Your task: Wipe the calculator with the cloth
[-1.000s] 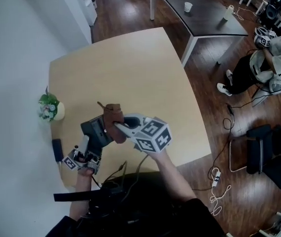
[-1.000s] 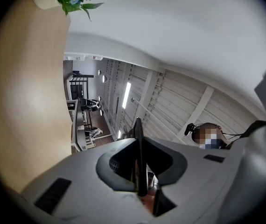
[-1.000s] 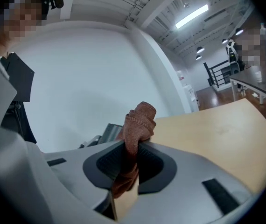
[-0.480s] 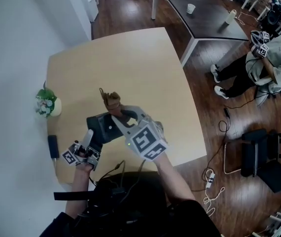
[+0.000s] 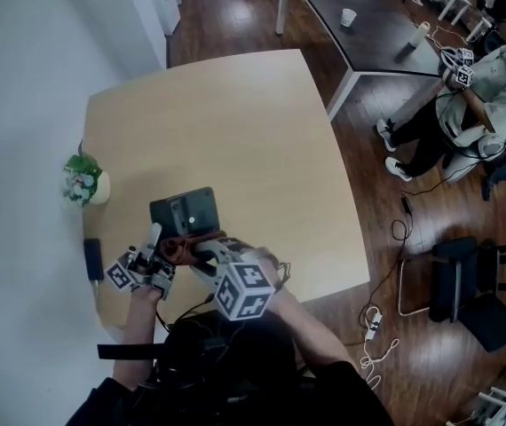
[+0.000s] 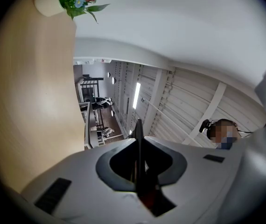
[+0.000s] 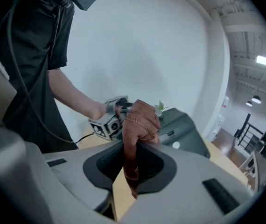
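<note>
Pinching the stiff calculator [image 5: 185, 211] by its edge with our left fingers [image 6: 77, 176], we clamped the soft cloth [image 7: 141, 120] in our right fingers [image 7: 67, 171].

An open-plan office is being shown here: a pale wooden table [image 5: 235, 122] is set against a white wall [image 5: 22, 105], a dark desk [image 5: 359, 38] with a paper cup [image 5: 349, 17] is seen beyond, cables [image 5: 375, 325] are strewn over the dark wood floor [image 5: 235, 16], black chairs [image 5: 462, 260] are parked nearby, and strip lights [image 6: 136, 94] are hung overhead.
</note>
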Demonstrator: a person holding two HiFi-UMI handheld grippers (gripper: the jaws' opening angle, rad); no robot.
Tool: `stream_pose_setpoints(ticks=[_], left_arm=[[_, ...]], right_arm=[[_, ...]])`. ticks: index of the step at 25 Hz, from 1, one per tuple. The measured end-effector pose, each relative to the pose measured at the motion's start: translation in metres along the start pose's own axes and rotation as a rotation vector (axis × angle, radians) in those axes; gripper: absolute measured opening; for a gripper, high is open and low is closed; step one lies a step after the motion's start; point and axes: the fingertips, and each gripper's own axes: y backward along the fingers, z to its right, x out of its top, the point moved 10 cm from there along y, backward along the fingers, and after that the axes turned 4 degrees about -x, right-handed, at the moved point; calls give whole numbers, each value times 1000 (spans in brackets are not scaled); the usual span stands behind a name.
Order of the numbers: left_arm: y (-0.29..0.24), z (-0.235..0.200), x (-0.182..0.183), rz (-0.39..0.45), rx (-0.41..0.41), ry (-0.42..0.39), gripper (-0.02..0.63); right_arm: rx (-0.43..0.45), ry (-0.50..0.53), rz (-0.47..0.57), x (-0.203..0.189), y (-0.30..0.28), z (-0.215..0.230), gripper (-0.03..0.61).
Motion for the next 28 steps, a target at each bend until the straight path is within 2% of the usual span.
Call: stream_pose_setpoints(ticks=[3, 5, 8, 10, 12, 13, 15, 17, 20, 25, 28], left_arm=[[1, -3, 0, -14, 14, -3, 48], [2, -4, 0, -23, 23, -6, 48], [4, -5, -4, -47, 34, -14, 48], [3, -5, -8, -60, 34, -14, 48], [1, -5, -12, -69, 30, -14, 48], [0, -5, -13, -72, 28, -14, 48], [-2, -4, -14, -74, 26, -13, 48], [-2, -3, -14, -74, 31, -10, 48], [-1, -4, -12, -59, 34, 3, 48], [0, -8, -7, 28, 25, 38, 51], [2, -9, -4, 33, 32, 34, 51]], right_arm=[[76, -92, -2, -14, 7, -4, 66], [31, -153, 40, -12, 21, 14, 66], [-183, -195, 127, 5, 50, 62, 66], [-349, -162, 151, 18, 63, 90, 66], [-433, -101, 146, 27, 62, 106, 66], [-433, -74, 134, 29, 56, 109, 66], [-376, -28, 96, 29, 37, 103, 66], [-308, 11, 58, 26, 20, 88, 66], [-264, 48, 27, 21, 7, 63, 66], [-151, 67, -6, 6, 0, 21, 66], [-21, 10, -29, -9, -2, 1, 66]])
